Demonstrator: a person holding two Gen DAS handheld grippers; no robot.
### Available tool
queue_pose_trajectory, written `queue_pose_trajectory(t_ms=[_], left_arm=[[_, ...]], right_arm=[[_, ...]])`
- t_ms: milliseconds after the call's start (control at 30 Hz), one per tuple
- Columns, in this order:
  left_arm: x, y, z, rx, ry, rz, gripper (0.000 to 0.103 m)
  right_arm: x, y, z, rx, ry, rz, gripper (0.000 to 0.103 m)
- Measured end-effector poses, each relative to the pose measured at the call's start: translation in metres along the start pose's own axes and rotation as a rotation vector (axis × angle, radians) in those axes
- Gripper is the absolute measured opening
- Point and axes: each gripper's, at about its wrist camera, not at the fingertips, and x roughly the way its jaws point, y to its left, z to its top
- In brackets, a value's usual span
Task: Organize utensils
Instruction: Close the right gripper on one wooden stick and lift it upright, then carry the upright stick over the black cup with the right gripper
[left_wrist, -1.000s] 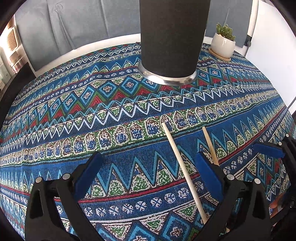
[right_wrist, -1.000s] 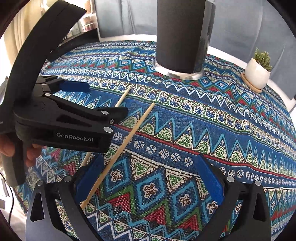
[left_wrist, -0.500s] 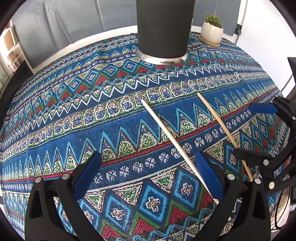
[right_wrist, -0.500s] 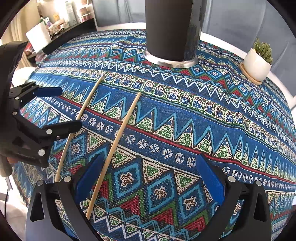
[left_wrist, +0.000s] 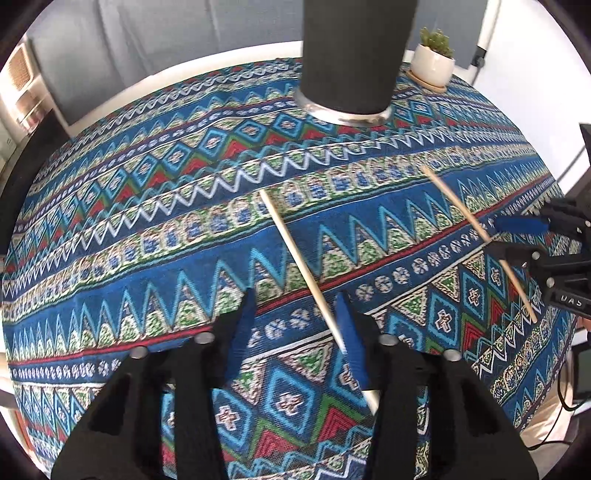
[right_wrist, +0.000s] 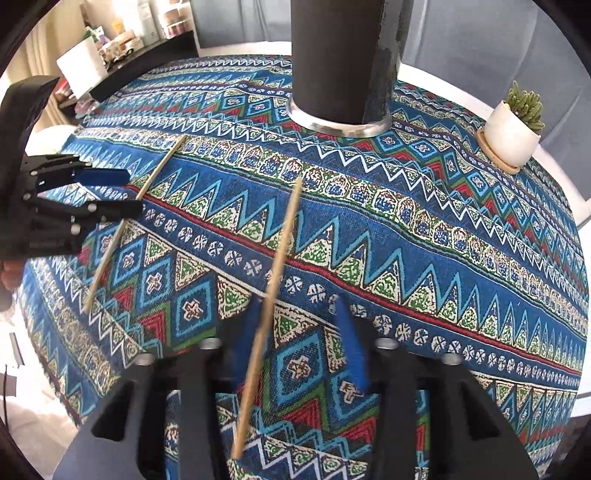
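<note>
On the left wrist view, going left to right: left gripper (left_wrist: 295, 332) sits low over the patterned tablecloth (left_wrist: 147, 221), jaws partly spread with a clear gap between the blue pads. Nothing is pinched.

Pale chopstick (left_wrist: 295, 254) lies flat on the cloth on a diagonal, far tip toward the table centre, near end running into the left gripper's gap. It hugs the right-hand pad; can't tell whether it actually touches, the pad hides that stretch. Its butt end shows again below the pad.

Black cylinder (left_wrist: 351, 55) with a metal base ring stands upright at the far middle of the table, well apart from both sticks. White plant pot (left_wrist: 433, 62) is just right of it, on a round coaster near the far edge.

Darker chopstick (left_wrist: 454, 205) lies to the right, roughly parallel to the pale one and well apart from it.

Right gripper (left_wrist: 495, 236) comes in from the right edge, one finger on each side of the darker chopstick around its middle. Jaws are apart here too. The right wrist view agrees: the stick runs up through the gap close along the left-hand pad, the other pad standing clear of it. Both sticks are flat on the cloth.
</note>
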Motion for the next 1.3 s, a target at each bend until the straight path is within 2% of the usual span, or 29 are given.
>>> queue_pose_trajectory(t_ms=[67,100,200,267,367,533,567,733,900,1100,1300], left_arm=[[-0.003,0.013,-0.001,-0.033,0.027,-0.01,0.007],[-0.004,0.018,-0.003,-0.043,0.04,-0.024,0.005],[-0.008,0.028,-0.01,-0.047,0.055,-0.04,0.005],[-0.01,0.025,-0.015,-0.013,0.048,-0.042,0.005],[-0.014,0.025,-0.023,-0.026,0.049,-0.089,0.005],[-0.037,0.029,-0.032,-0.027,-0.021,-0.11,0.005],[-0.043,0.031,-0.031,-0.038,-0.033,-0.092,0.005],[-0.082,0.032,-0.029,-0.028,-0.151,-0.083,0.005],[-0.123,0.031,-0.015,0.008,-0.298,-0.049,0.005],[-0.166,0.029,0.01,0.008,-0.476,-0.062,0.005],[-0.194,0.017,0.036,0.015,-0.627,-0.102,0.005]], right_arm=[[-0.002,-0.005,-0.003,-0.008,0.006,0.008,0.006],[-0.002,-0.008,-0.005,-0.013,0.003,0.01,0.005],[-0.005,-0.019,-0.009,0.04,-0.013,0.064,0.005],[-0.007,-0.025,-0.014,0.077,-0.031,0.103,0.005],[-0.011,-0.033,-0.023,0.133,-0.053,0.163,0.005],[-0.029,-0.04,-0.037,0.185,-0.111,0.232,0.005],[-0.036,-0.039,-0.039,0.19,-0.128,0.236,0.005],[-0.073,-0.041,-0.042,0.196,-0.231,0.249,0.005],[-0.116,-0.039,-0.038,0.152,-0.373,0.228,0.005],[-0.161,-0.037,-0.027,0.11,-0.53,0.2,0.005],[-0.189,-0.032,0.001,0.079,-0.657,0.138,0.005]])
